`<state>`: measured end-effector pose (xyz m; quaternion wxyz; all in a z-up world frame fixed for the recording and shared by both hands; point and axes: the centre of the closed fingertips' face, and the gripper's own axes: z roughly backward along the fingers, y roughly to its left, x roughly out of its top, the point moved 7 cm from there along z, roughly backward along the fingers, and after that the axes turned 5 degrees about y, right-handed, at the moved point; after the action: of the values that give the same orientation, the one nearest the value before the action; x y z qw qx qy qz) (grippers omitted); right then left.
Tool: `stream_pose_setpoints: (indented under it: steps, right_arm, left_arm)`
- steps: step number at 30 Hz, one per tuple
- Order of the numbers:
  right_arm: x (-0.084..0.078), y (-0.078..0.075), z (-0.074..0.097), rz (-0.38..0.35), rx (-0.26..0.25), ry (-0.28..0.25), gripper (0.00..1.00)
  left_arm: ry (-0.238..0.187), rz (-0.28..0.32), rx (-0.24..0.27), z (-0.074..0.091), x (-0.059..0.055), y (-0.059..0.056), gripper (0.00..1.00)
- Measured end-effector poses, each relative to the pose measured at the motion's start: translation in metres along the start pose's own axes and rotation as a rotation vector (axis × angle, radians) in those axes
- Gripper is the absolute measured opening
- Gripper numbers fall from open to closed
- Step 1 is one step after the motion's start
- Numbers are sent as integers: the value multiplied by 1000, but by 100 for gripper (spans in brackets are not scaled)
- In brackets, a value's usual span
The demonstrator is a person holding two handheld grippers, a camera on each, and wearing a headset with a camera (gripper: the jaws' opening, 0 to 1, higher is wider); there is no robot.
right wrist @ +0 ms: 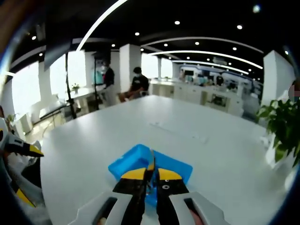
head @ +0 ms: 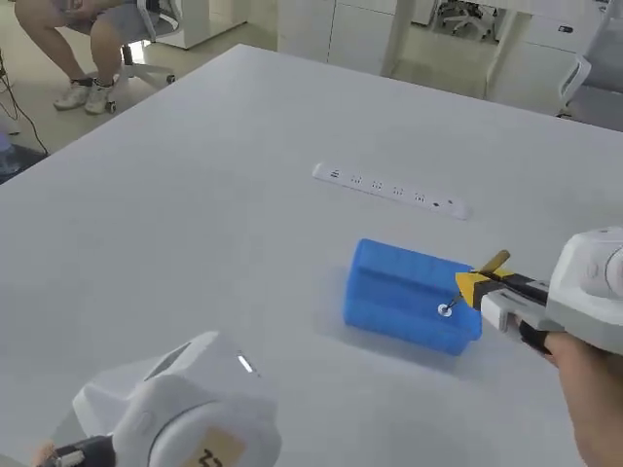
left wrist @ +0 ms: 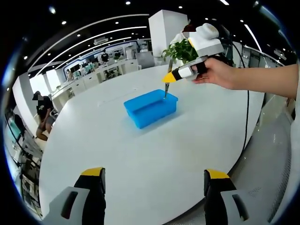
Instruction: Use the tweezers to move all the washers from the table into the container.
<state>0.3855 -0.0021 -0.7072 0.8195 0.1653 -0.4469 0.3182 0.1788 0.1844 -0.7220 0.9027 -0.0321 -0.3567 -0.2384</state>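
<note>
A blue container [head: 414, 297] sits on the white table [head: 195, 224]. My right gripper [head: 474, 284] is shut on the tweezers [head: 456, 300], whose tips point down over the container's right part. A small silvery washer [head: 445, 309] sits at the tweezer tips, above the container's inside. From the left gripper view, the right gripper [left wrist: 168, 78] and tweezers [left wrist: 165, 91] hover over the container [left wrist: 151, 108]. In the right gripper view the jaws [right wrist: 151, 176] pinch the tweezers above the container [right wrist: 133, 165]. My left gripper [left wrist: 154, 187] is open and holds nothing, low at the near left [head: 185, 409].
A white power strip [head: 389, 188] lies beyond the container. A person sits on a chair [head: 146, 39] past the table's far left corner. A potted plant [right wrist: 281, 126] stands at the table's right side in the right gripper view.
</note>
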Motion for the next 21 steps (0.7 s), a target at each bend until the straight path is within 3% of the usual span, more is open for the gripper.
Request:
stream_pose_setpoints:
  steps: [9, 21]
  right_arm:
    - [-18, -7, -29, 28, 13, 66, 4]
    - [-30, -9, -42, 48, 4, 111, 4]
  left_arm:
    - [2, -23, 7, 0, 4, 2, 89]
    - [2, -40, 13, 4, 6, 4, 88]
